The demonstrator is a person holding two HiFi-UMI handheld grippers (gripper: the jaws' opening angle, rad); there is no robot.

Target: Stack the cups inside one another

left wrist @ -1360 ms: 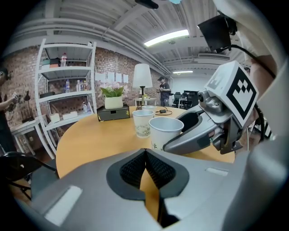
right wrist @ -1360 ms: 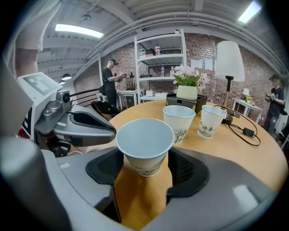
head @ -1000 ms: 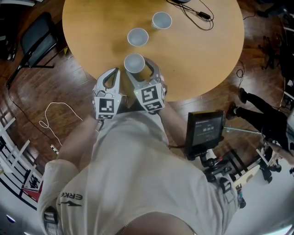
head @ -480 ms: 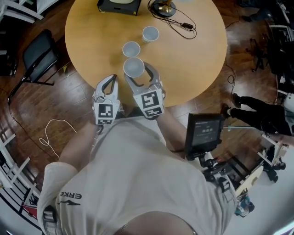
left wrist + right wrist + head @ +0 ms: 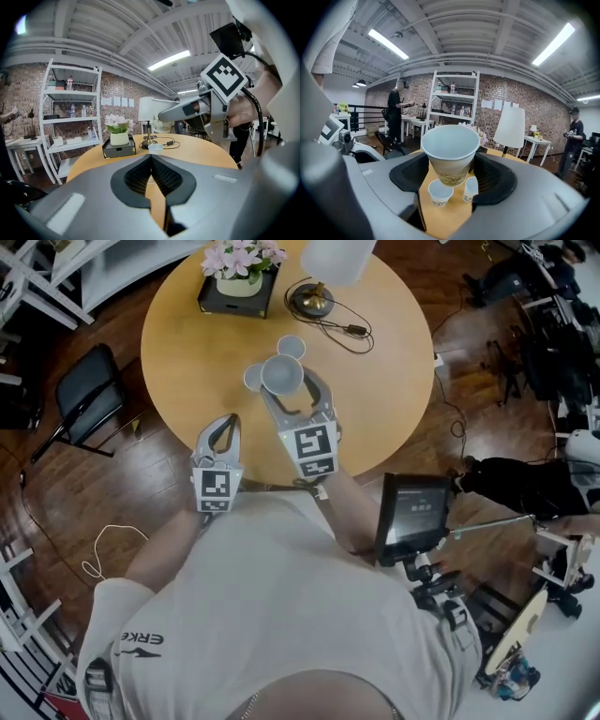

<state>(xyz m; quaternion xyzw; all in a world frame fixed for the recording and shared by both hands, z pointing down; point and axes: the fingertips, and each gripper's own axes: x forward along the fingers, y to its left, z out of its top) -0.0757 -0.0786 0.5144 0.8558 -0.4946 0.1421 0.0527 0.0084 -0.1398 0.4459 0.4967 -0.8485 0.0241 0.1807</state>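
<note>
Pinching a cup upright between its pads, the right gripper holds it clear of the table, pretty much over the second cup and third cup standing side by side. Left gripper is pressed together on nothing, near the table's edge. Flowers and lamp sit at the far side.

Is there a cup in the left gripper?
No, the left gripper has its jaws together, nothing between them; the right gripper holds the cup.
</note>
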